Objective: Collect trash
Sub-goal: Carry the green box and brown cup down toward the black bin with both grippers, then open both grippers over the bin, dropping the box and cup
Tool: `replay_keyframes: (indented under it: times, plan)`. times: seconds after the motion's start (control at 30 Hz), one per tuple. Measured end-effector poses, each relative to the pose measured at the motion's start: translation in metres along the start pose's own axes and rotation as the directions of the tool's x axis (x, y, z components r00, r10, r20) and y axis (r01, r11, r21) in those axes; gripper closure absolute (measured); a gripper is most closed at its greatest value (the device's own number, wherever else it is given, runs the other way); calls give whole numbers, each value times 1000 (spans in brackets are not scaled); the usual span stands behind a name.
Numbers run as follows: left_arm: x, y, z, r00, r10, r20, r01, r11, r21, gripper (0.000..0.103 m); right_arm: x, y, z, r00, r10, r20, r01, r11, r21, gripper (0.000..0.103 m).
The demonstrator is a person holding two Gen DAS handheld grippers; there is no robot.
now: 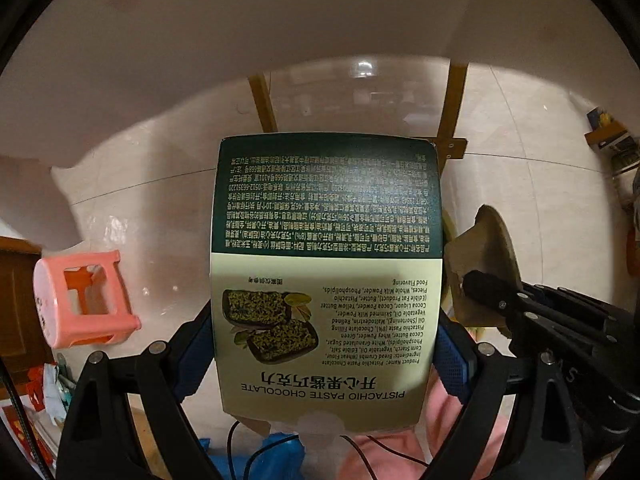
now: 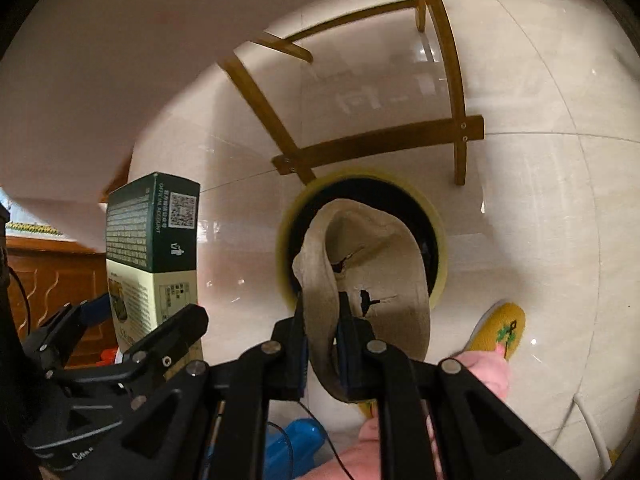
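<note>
My left gripper [image 1: 326, 344] is shut on a green and cream pistachio chocolate box [image 1: 326, 208], blue pads pressing its two side edges, the box standing upright along the fingers. The right wrist view shows that box [image 2: 152, 236] at the left. My right gripper [image 2: 322, 320] is shut on a crumpled beige paper-pulp piece [image 2: 376, 264], pinching its lower fold. That piece hangs right above a round bin with a yellow rim [image 2: 283, 240] and a black liner on the floor. In the left wrist view the beige piece [image 1: 484, 252] sits just right of the box.
Wooden frame legs and a crossbar [image 2: 384, 140] stand behind the bin on a glossy tiled floor [image 2: 540, 200]. A pink plastic stool [image 1: 84, 300] lies at the left, a yellow slipper [image 2: 498, 330] right of the bin, and a brown wooden cabinet [image 2: 52, 276] at far left.
</note>
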State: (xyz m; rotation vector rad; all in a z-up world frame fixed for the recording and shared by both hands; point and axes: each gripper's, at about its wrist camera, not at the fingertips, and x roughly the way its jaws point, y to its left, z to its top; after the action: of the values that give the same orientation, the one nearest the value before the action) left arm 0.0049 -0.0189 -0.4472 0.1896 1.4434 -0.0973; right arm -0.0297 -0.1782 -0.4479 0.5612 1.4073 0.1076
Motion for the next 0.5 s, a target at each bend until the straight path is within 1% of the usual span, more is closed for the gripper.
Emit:
replay_keyframes:
  times: [0.1, 0.17, 0.23, 0.27, 0.3, 0.33, 0.4, 0.5]
  plan:
    - [22, -3, 8, 999, -36, -3, 36, 999, -11, 12, 23, -14, 8, 1000, 17, 3, -17, 999, 31, 90]
    - [37, -2, 13, 999, -36, -16, 35, 999, -13, 11, 33, -19, 14, 1000, 13, 7, -13, 999, 38, 84]
    - [45, 0, 17, 999, -38, -34, 37, 999, -19, 11, 42, -24, 18, 1000, 7, 9, -8, 999, 47, 70]
    - [49, 1, 19, 998, -39, -44, 38, 999, -23, 11, 42, -24, 19, 1000, 5, 9, -6, 999, 52, 67]
    - [48, 0, 21, 998, -40, -47, 39, 999, -26, 11, 43, -25, 20, 1000, 6, 11, -7, 998, 57, 61]
    - [48, 0, 21, 998, -42, -46, 41, 999, -27, 10, 44, -24, 20, 1000, 11, 14, -12, 998, 62, 59]
    - [46, 1, 15, 998, -48, -45, 47, 999, -21, 2, 44, -25, 22, 1000, 8, 16, -9, 998, 65, 59]
    - [46, 12, 11, 998, -57, -33, 57, 998, -3, 1, 42, -24, 24, 1000, 7, 23, -9, 998, 64, 59]
